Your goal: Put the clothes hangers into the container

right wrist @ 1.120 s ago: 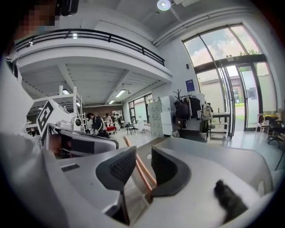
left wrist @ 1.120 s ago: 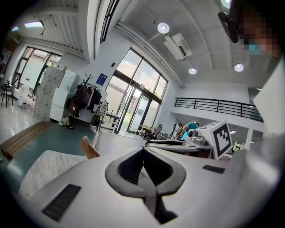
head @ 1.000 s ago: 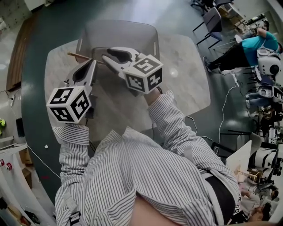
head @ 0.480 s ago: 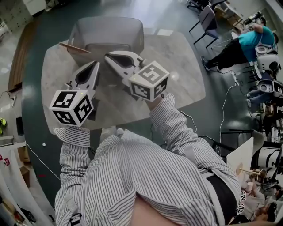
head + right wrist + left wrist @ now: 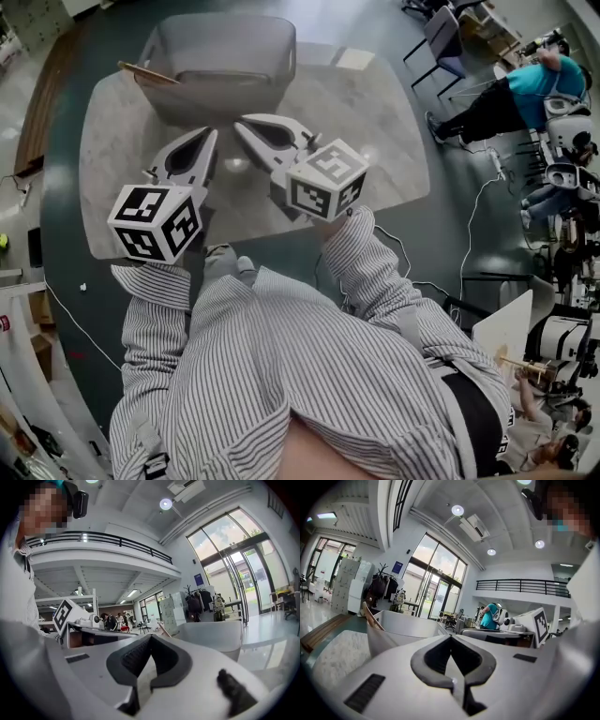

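**Clothes hanger** (image 5: 148, 75): wooden. One end pokes out over the left rim of the container, and I cannot see the rest. It lies ahead and to the left of the left claw, well apart from it. In the left gripper view the clothes hanger (image 5: 370, 617) leans at the container's near left corner, left of the claw tips.

**Left claw** (image 5: 210, 134): I log the jaws as closed tip to tip with nothing between them, and the left claw (image 5: 451, 638) shows the same in its own view. It points toward the container and stops short of the near wall. Its marker cube (image 5: 155, 221) sits at the rear.

**Container** (image 5: 223, 58): a grey tub standing on the table (image 5: 375, 122). It is ahead of both claws and touches neither.

**Right claw** (image 5: 240, 122): just beside the left claw, on its right, with its tips angled in toward the left claw's tips. The jaws have just been closing and now meet, empty, as the right claw (image 5: 151, 637) shows in its own view. There the container (image 5: 220, 634) stands ahead and slightly right. The hanger is farther from this claw than from the left one.

**Person in a teal top** (image 5: 530, 92): seated far to the right of the right claw, off the table.
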Tool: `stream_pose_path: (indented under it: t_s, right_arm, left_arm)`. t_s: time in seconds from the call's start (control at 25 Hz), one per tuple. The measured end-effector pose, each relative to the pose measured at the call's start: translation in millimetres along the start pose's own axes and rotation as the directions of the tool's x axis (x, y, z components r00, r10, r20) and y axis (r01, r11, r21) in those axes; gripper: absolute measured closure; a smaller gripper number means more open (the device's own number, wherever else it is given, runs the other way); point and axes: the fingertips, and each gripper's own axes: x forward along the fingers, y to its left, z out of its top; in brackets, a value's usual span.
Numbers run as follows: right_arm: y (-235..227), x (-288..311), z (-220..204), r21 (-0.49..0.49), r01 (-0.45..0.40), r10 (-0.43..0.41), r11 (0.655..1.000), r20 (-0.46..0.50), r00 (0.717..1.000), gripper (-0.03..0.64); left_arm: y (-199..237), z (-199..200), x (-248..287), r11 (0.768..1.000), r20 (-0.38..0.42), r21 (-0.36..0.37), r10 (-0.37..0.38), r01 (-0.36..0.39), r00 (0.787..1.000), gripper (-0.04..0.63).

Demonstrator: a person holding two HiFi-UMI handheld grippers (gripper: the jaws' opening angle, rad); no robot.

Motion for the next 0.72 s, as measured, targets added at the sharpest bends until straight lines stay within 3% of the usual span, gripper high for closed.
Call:
stream_pose_path:
  t_s: [0.52, 0.72]
  right_arm:
    - [6, -16, -32, 0.038, 0.098, -0.098, 0.994, -0.009, 0.995, 0.601]
    - [10, -7, -23, -0.024, 0.145, -0.144, 0.989, 0.020, 0.989, 0.601]
  left_arm:
    - [-15, -23, 0, 0.998, -0.054, 0.010, -0.063, 0.064, 0.997, 0.584]
    - [-4, -29, -6, 0.998, -0.066, -0.016, -0.063, 0.062, 0.996, 0.584]
